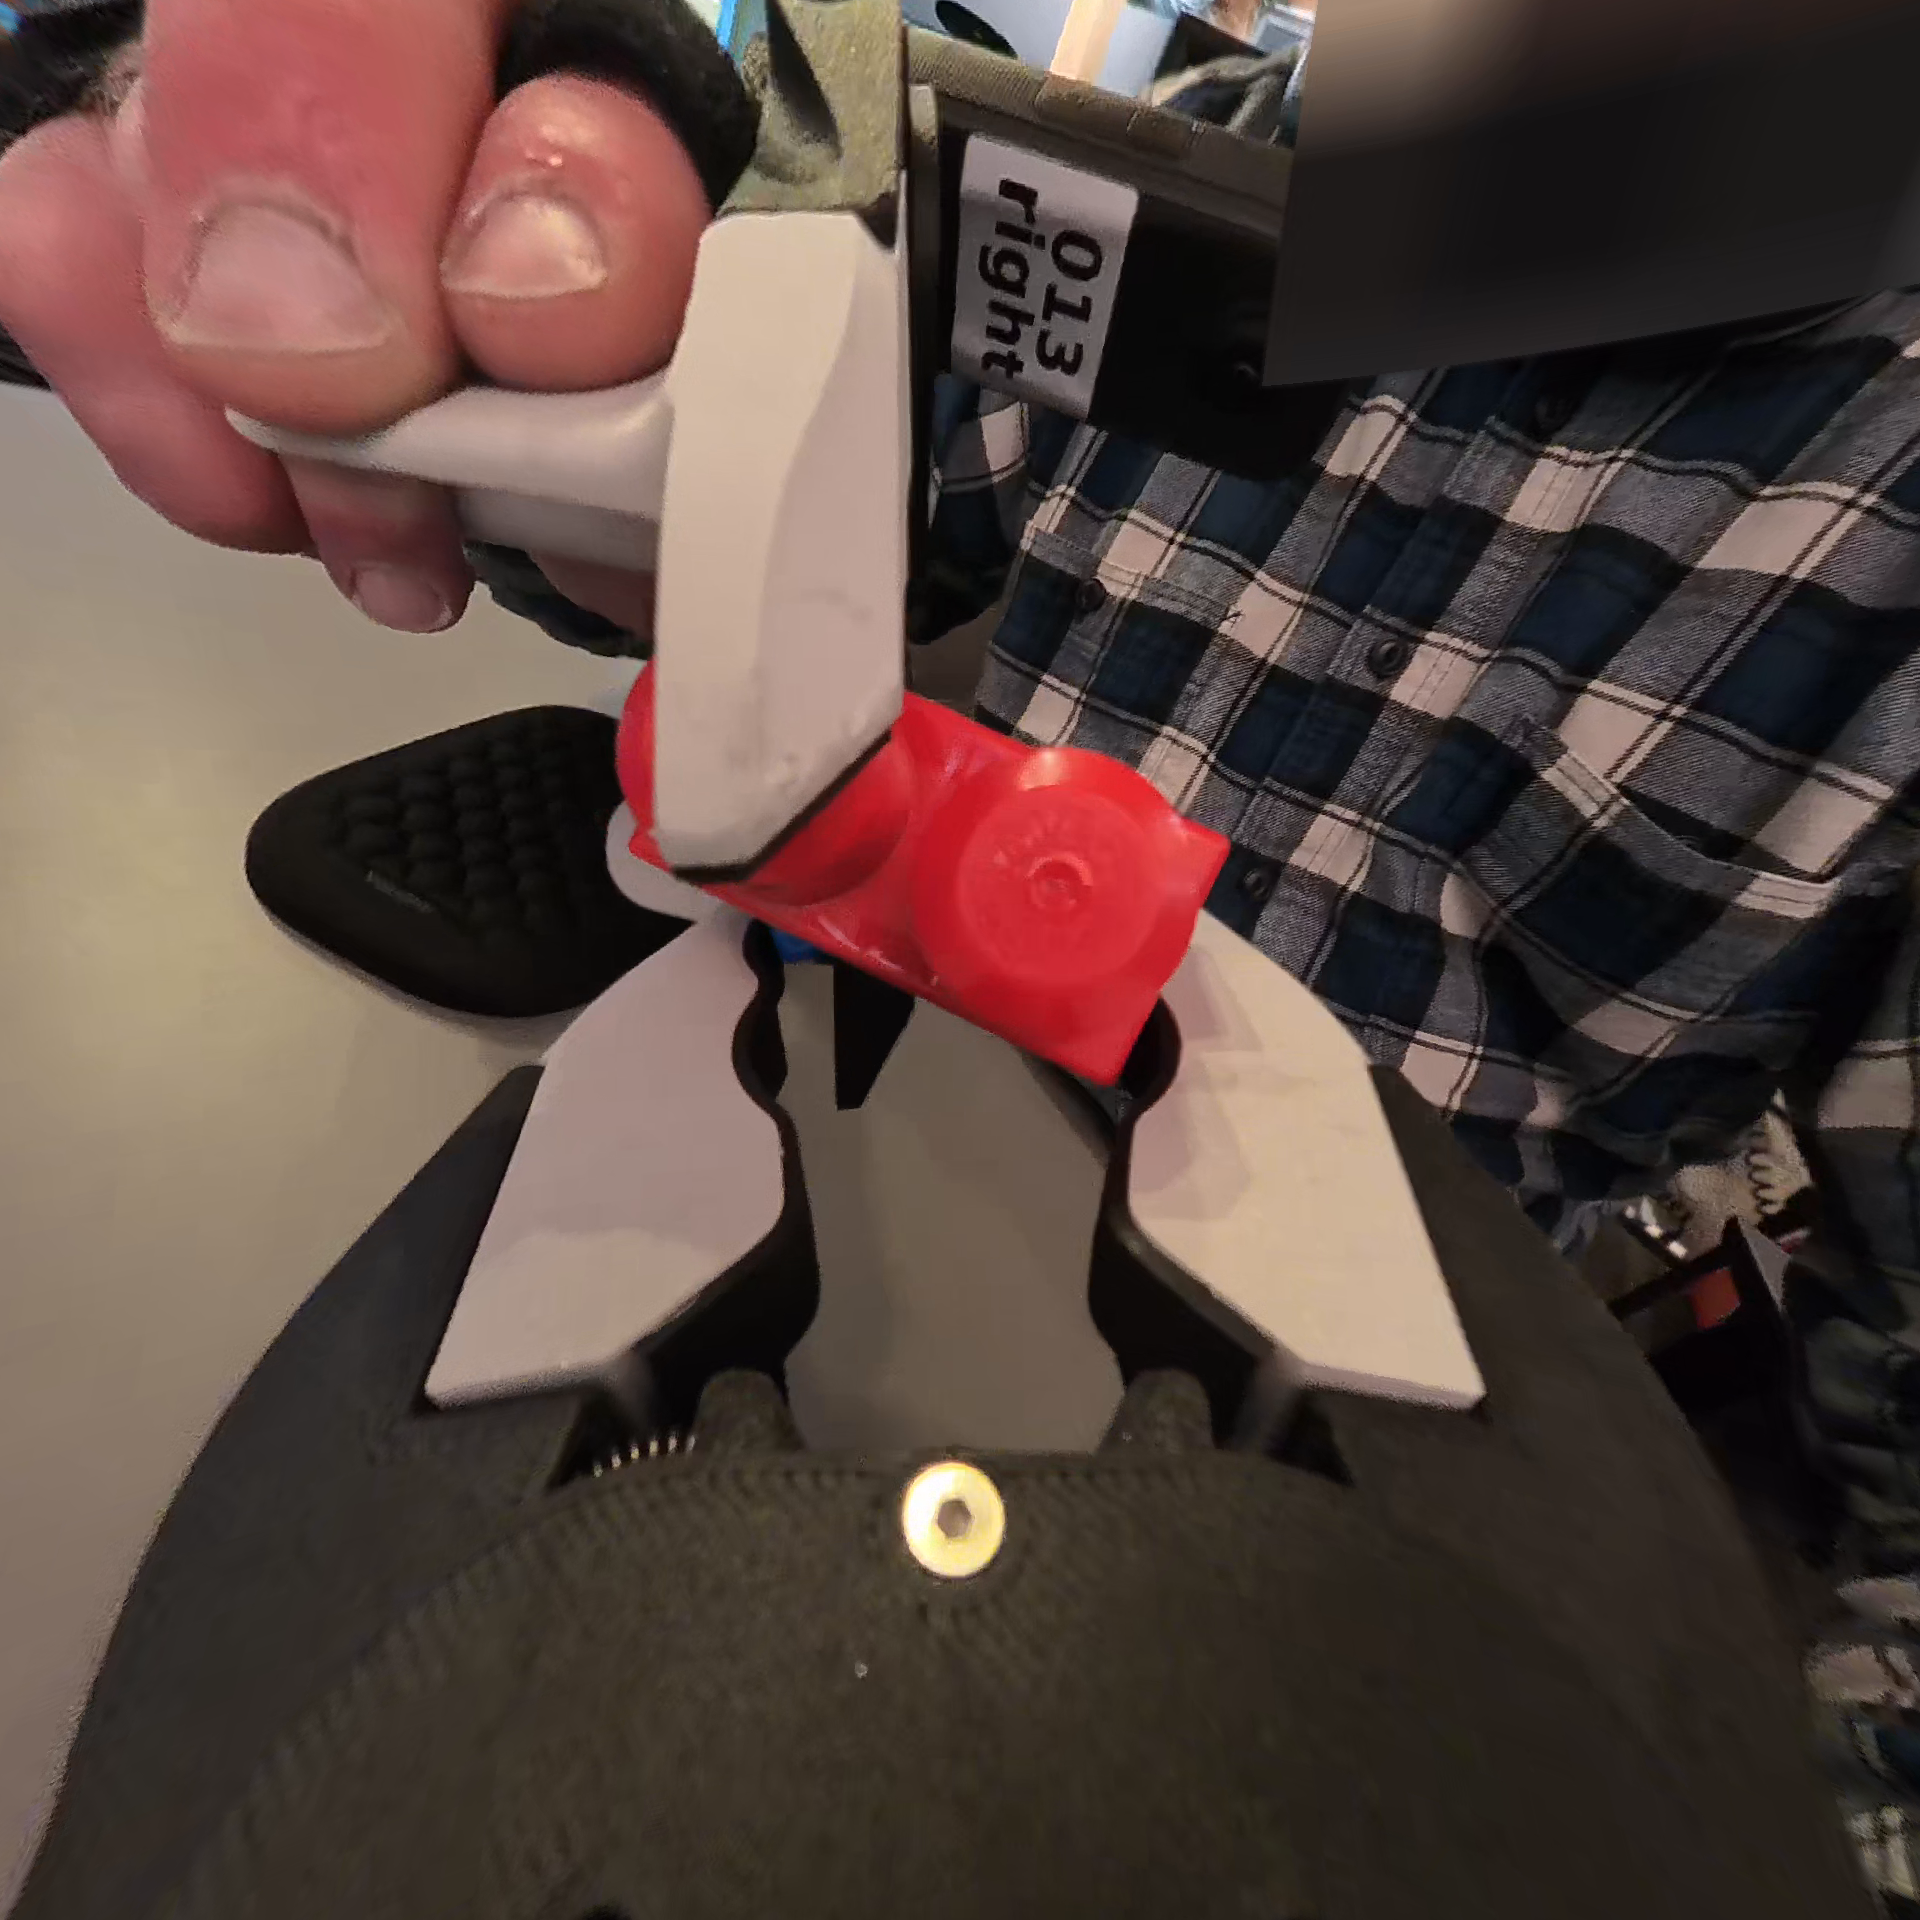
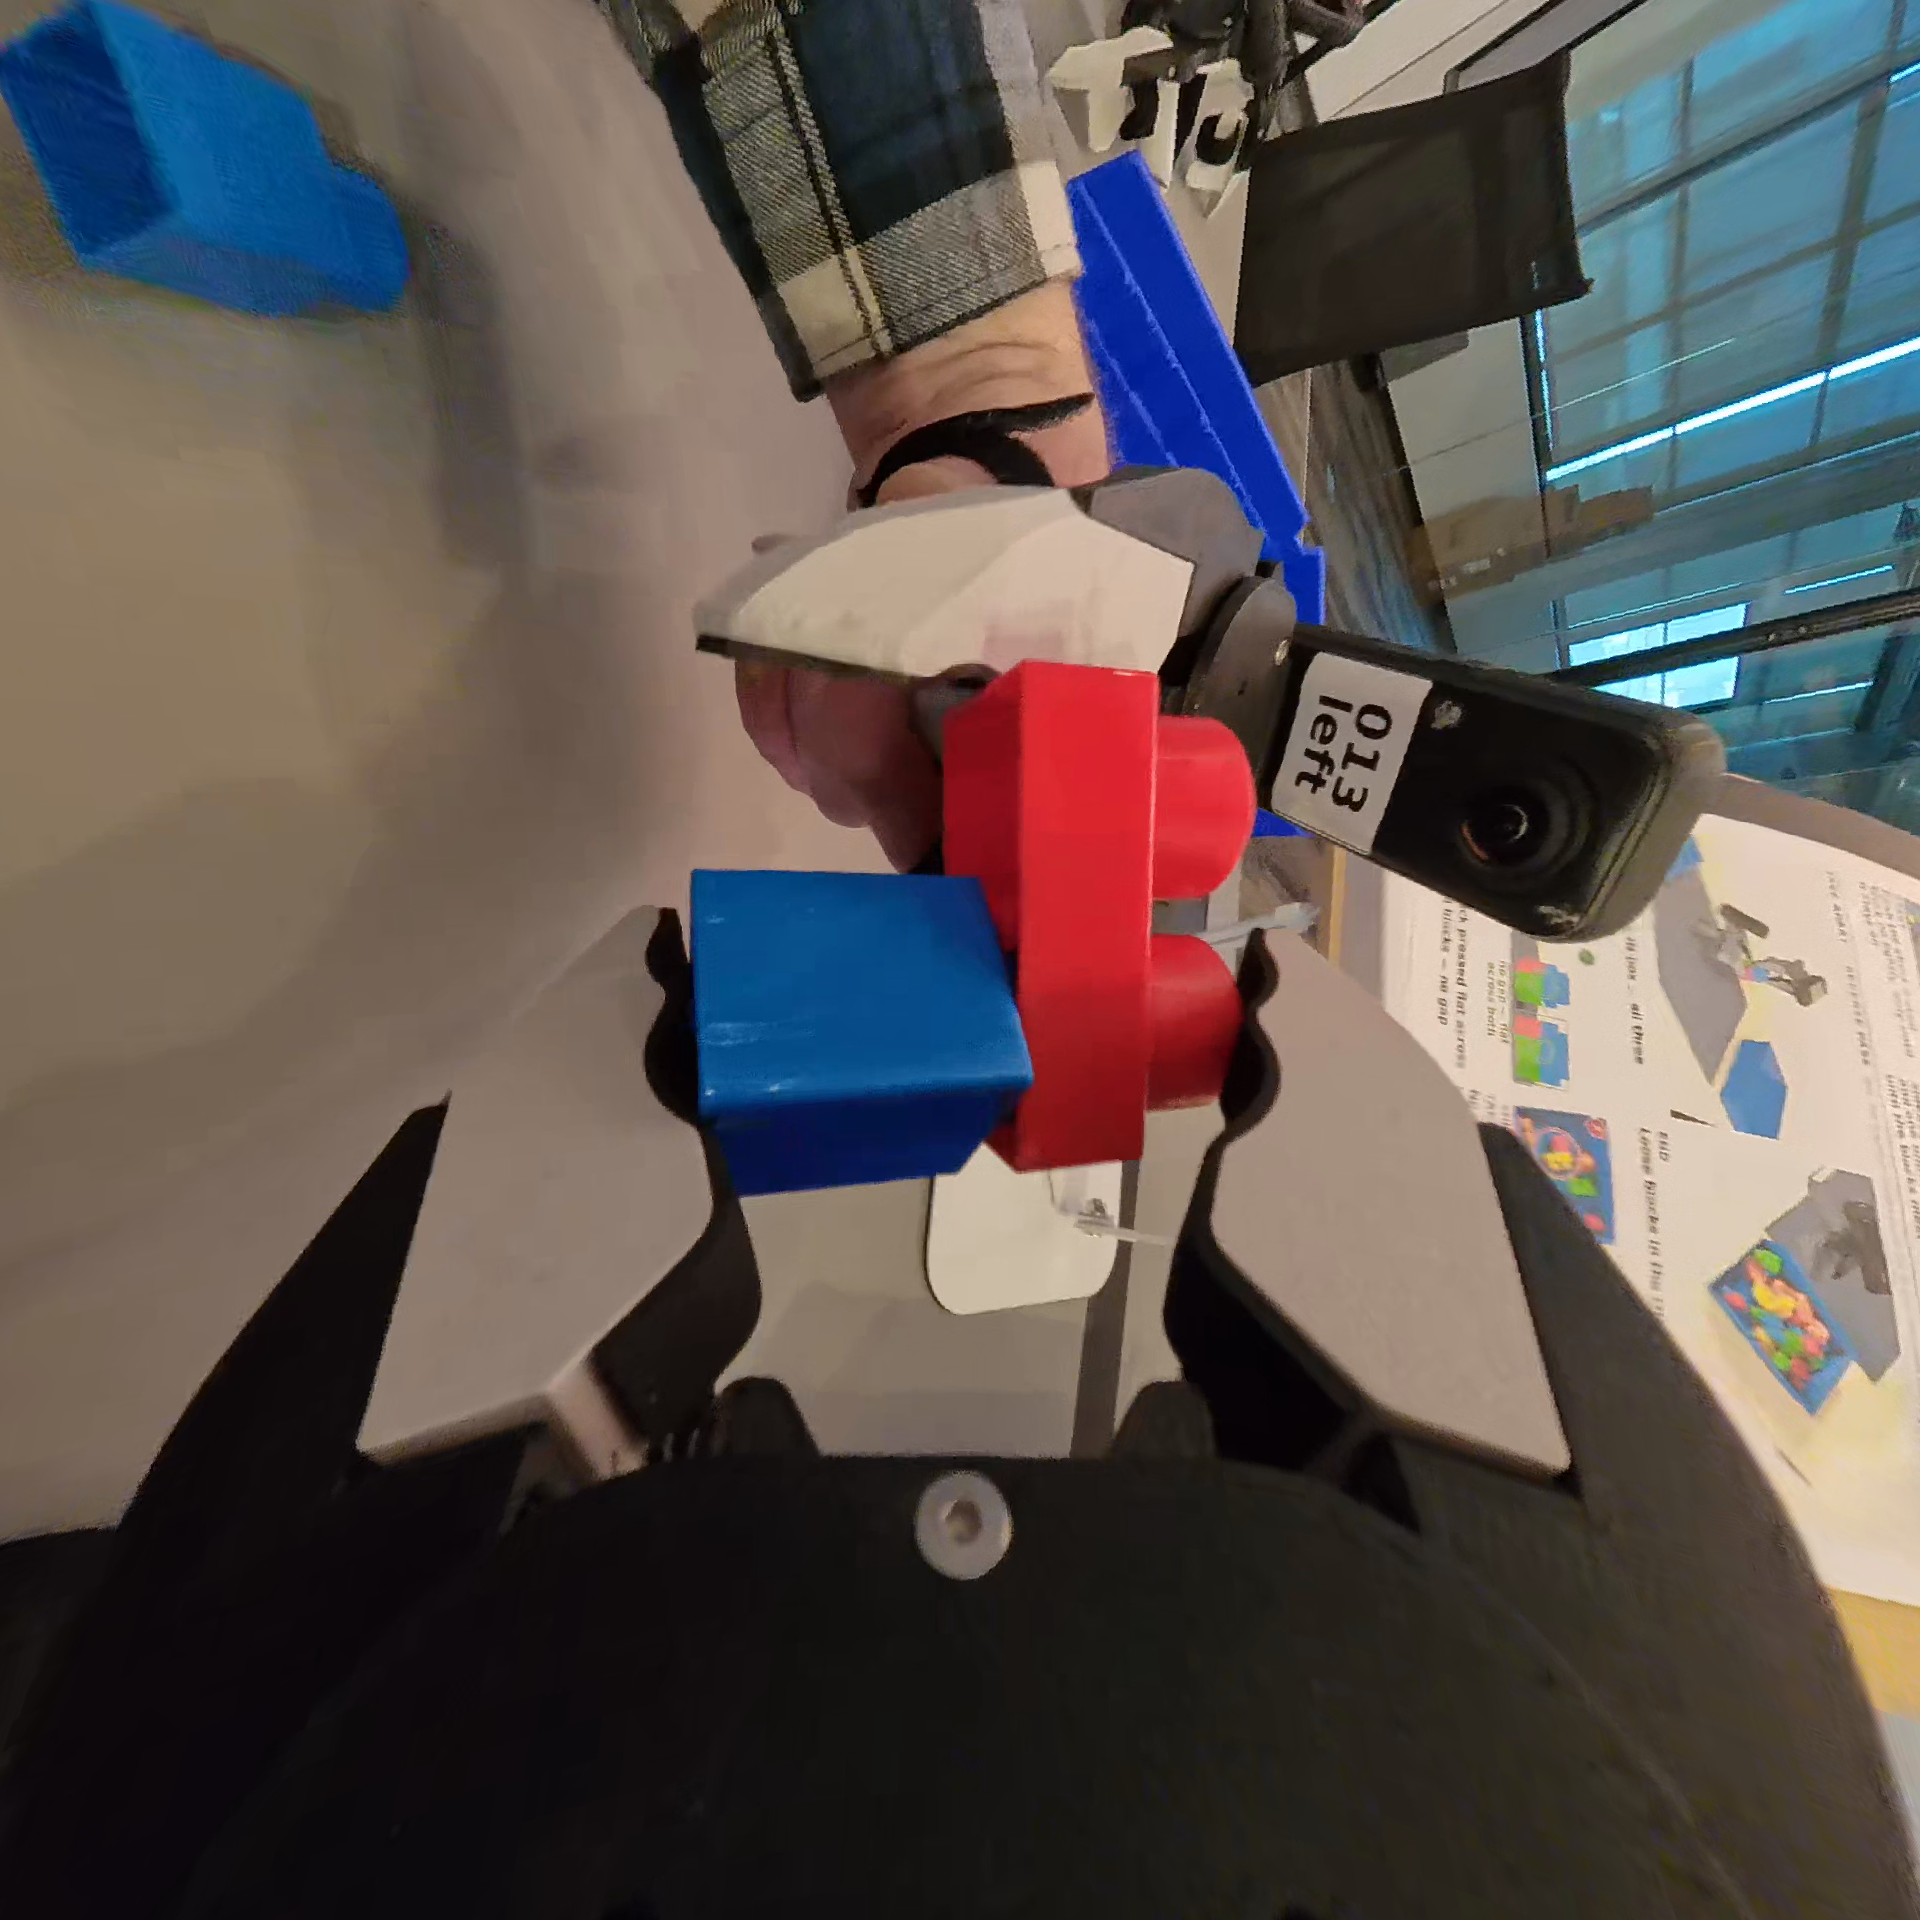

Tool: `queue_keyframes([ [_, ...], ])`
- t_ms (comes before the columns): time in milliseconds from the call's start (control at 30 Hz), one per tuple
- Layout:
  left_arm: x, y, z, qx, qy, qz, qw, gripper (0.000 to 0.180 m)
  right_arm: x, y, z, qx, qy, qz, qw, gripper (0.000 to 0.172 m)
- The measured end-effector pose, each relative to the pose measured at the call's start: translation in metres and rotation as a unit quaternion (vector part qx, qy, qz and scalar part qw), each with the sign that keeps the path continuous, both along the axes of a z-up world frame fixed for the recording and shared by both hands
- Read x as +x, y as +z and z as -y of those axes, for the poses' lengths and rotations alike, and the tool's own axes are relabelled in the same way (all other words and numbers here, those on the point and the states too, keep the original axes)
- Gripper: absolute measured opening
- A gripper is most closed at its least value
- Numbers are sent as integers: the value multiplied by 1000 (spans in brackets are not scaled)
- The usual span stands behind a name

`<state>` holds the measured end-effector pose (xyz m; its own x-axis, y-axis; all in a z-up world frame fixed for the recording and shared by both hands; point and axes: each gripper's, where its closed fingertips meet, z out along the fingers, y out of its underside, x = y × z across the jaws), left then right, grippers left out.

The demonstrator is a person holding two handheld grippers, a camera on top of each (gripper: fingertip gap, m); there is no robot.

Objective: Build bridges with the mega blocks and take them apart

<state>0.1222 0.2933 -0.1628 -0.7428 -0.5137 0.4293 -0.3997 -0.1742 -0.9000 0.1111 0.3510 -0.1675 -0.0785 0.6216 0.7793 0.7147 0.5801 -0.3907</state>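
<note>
Both grippers are holding the joined blocks in the air over the grey table (image 1: pixel 156 935), and the main risk lies in the pull. The right gripper (image 2: pixel 956 945) is pinching across the whole pair, one pad on the blue block (image 2: pixel 852 1018) and the other on a stud (image 2: pixel 1195 1029) of the red block (image 2: pixel 1070 914). With that squeeze pressing the two together, pulling them apart is likely working against itself. The left gripper (image 1: pixel 925 951) is clamping the red block by its two short ends. If the hands are twisting unevenly, a smooth end could be sliding off a pad. The joint may also give suddenly and send a block onto the table or towards the blue bin (image 2: pixel 1174 343).

The table is looking matte and plain, and the bin is hard ribbed plastic. The gripper bodies are black with a fine printed grain. Their fingers are pale and flat-faced, with scalloped black inner edges. The blocks are glossy moulded plastic. The blue one is boxy with slightly scuffed edges. The red one is an oblong carrying two round, flat-topped studs.
</note>
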Motion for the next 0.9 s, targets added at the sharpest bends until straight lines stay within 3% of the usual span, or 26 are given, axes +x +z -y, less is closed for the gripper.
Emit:
queue_keyframes([
  [367,-8,-11,-4,-3,5,-19,1000,68,-11,-13,-3,-27,1,-31,999,100],
  [633,-10,8,-6,-59,40,13,997,73,-14,8,-10,0,-24,-110,994,99],
  [767,-6,9,-10,-66,89,22,994,74,-12,23,-15,38,-56,-143,987,99],
  [900,-2,21,-5,-92,115,59,987,59,-21,30,-9,66,-49,-153,985,99],
])
